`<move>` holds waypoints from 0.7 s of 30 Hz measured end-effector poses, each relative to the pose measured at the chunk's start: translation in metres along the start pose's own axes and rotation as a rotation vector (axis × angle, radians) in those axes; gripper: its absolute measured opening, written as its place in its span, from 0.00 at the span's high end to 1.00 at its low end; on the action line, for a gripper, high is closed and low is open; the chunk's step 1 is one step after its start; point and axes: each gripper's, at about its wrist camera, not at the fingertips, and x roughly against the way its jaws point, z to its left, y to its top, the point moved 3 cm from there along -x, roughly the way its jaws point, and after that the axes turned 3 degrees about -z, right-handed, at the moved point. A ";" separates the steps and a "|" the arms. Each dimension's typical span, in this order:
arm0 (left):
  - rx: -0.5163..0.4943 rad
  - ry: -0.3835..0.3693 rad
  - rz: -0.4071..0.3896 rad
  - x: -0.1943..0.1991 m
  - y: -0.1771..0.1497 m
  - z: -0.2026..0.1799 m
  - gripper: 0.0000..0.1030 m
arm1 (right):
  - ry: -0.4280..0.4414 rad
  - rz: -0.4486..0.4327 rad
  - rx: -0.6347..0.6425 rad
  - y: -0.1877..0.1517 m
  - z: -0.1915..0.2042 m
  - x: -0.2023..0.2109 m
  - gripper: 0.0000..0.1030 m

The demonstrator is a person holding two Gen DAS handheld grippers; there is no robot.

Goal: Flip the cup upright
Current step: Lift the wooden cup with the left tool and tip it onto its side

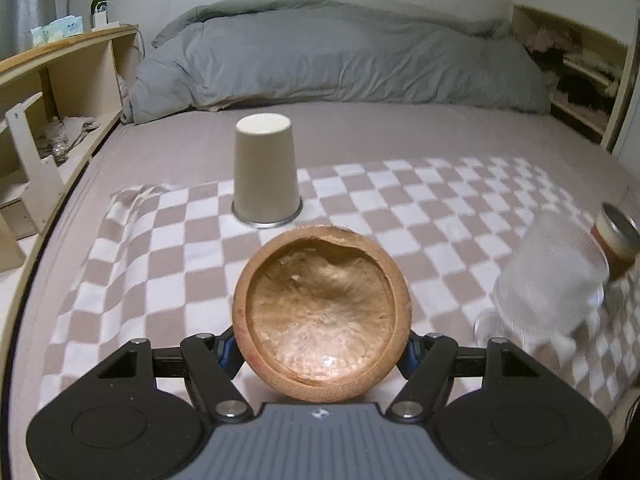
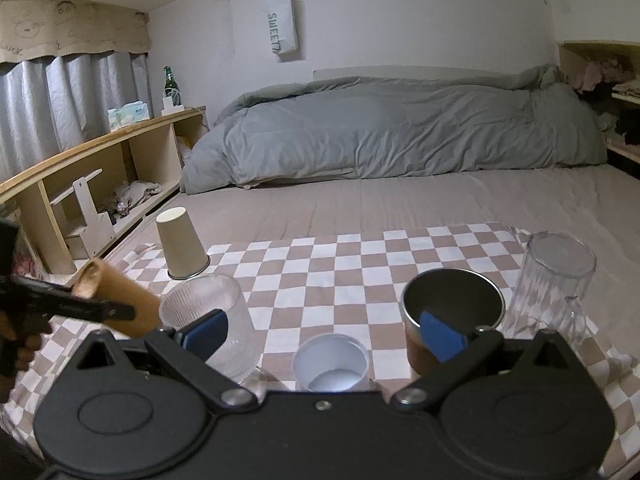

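Note:
My left gripper [image 1: 322, 354] is shut on a brown bamboo cup [image 1: 322, 314], held on its side above the checkered cloth [image 1: 400, 208], its open mouth facing the camera. In the right wrist view the same cup [image 2: 120, 300] is tilted at the left, held by the left gripper [image 2: 80, 308]. A beige paper cup [image 1: 266, 172] stands upside down on the cloth ahead; it also shows in the right wrist view [image 2: 182, 248]. My right gripper [image 2: 324, 332] is open and empty, low over a white cup [image 2: 331, 364] that stands upright.
A frosted ribbed glass [image 2: 216, 320] stands mouth down at the left finger, a brown metal-lined cup [image 2: 452, 316] upright at the right finger, a clear glass [image 2: 552, 284] mouth down further right. A grey duvet [image 1: 340, 56] lies behind; a wooden shelf [image 1: 60, 80] runs along the left.

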 end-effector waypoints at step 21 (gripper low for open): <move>-0.063 -0.048 0.110 0.001 -0.081 0.023 0.29 | 0.249 0.135 -0.074 -0.005 0.096 -0.006 0.00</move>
